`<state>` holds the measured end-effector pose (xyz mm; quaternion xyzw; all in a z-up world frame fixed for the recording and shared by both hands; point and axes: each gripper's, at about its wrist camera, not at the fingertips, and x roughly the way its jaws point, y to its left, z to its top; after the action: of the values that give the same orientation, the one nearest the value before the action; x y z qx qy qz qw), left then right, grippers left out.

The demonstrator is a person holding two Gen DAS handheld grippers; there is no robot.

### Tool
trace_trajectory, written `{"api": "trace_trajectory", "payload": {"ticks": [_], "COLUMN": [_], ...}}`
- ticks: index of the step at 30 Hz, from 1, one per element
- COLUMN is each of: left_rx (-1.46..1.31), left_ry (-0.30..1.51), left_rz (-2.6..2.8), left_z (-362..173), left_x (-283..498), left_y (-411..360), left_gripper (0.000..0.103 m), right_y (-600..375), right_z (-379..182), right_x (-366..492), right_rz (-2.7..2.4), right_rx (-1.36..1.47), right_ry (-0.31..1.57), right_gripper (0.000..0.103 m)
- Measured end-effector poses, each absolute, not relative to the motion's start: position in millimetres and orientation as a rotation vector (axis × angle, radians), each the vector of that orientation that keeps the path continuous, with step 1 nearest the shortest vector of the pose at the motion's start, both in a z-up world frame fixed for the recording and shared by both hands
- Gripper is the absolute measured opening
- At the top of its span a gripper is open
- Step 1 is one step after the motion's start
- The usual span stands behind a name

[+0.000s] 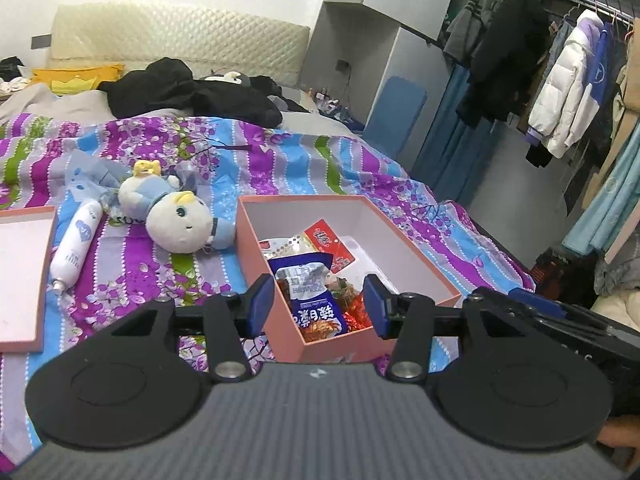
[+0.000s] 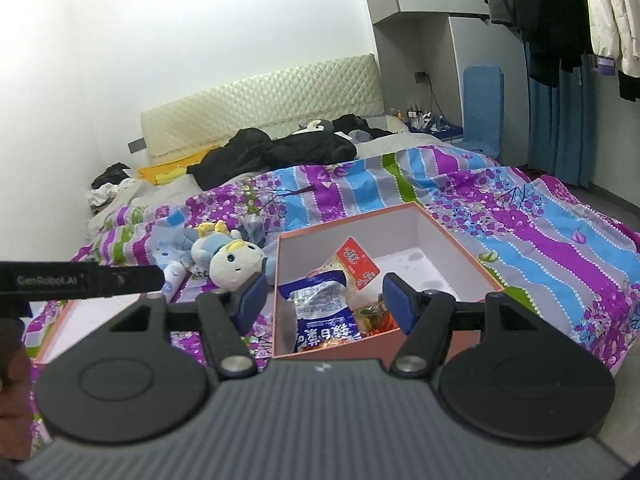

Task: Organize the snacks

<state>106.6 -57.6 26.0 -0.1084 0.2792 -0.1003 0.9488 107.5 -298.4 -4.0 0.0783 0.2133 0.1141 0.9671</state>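
At lower centre of both views the pink box sits on the bed, holding a blue snack bag and a red packet; the left claw and right claw hang spread and empty above it. A plush toy lies left of the box.

bright, even light; soft shadows | fisheye bending at edges | sharp focus

I see a bed with a striped floral quilt, plush toy lying on it beside a white tube, black clothing near the padded headboard, coats hanging on a rack at right
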Motion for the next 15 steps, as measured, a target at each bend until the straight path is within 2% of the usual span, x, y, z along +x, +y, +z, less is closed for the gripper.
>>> {"api": "trace_trajectory", "payload": {"ticks": [15], "left_rx": [-0.269], "left_ry": [0.582], "left_rz": [-0.222], "left_z": [13], "left_x": [74], "left_y": [-59], "left_gripper": [0.055], "right_y": [-294], "right_z": [-11], "right_x": [72], "right_rz": [0.212], "right_rx": [0.144], "right_ry": [0.439], "right_gripper": [0.066]}}
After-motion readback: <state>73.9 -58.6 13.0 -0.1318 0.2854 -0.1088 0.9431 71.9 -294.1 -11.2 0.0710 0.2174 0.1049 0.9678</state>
